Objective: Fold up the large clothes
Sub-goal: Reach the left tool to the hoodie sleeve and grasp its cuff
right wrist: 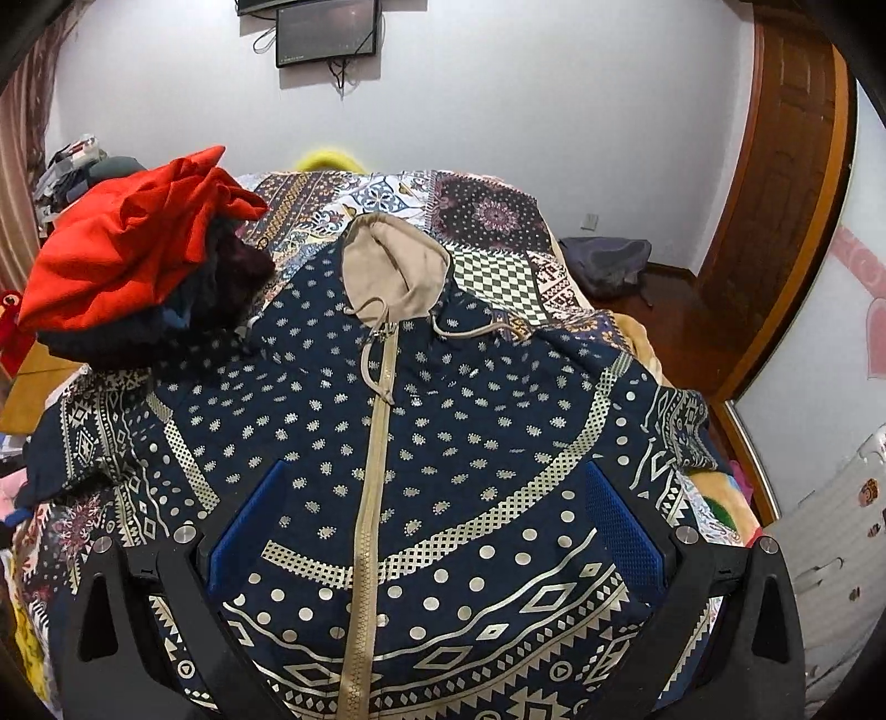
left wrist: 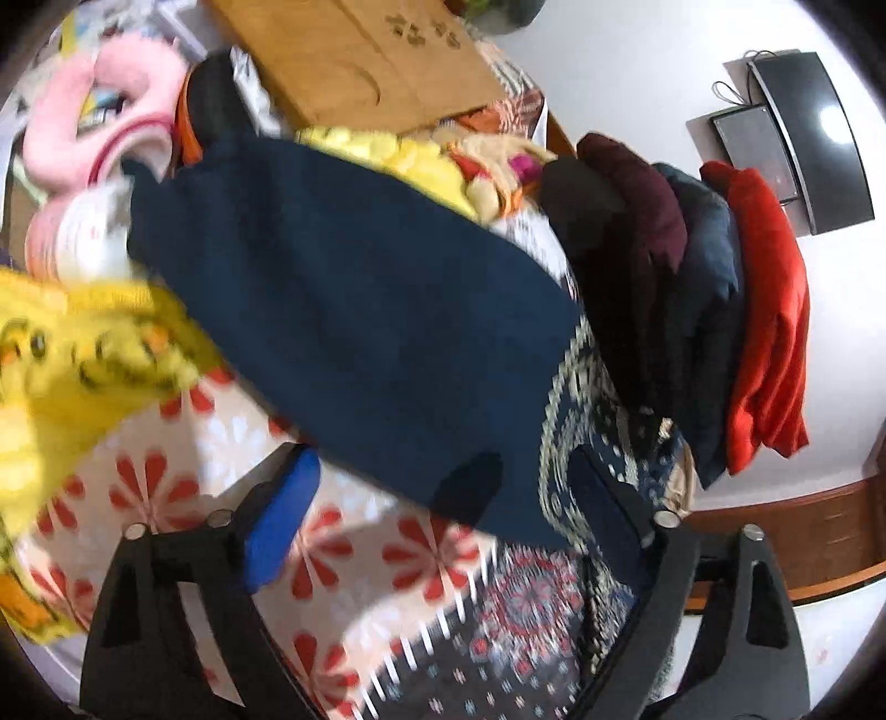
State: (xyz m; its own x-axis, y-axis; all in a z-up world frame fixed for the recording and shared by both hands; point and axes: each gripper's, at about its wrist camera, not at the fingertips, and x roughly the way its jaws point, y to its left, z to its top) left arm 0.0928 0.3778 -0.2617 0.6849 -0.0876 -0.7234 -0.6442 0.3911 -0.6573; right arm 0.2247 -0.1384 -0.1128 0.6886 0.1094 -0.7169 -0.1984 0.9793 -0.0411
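Note:
A navy zip hoodie (right wrist: 470,421) with a pale geometric print and a beige hood (right wrist: 393,266) lies spread front-up on the bed. My right gripper (right wrist: 432,531) hovers open over its lower front, one blue pad either side of the zip, pinching nothing. In the blurred, rolled left wrist view a plain dark-blue length of cloth (left wrist: 343,288), like a sleeve, runs diagonally, and its end lies between the fingers of my left gripper (left wrist: 443,520). The pads stand apart from the cloth. The hoodie's printed edge (left wrist: 570,387) shows beside it.
A pile of folded clothes, red on top (right wrist: 127,255) (left wrist: 764,310), sits at the bed's edge. A yellow plush blanket (left wrist: 83,354), pink soft things (left wrist: 111,111) and a wooden board (left wrist: 360,55) lie beyond. The flowered sheet (left wrist: 332,554) covers the bed. A wall screen (right wrist: 326,33) and a wooden door (right wrist: 786,166) stand behind.

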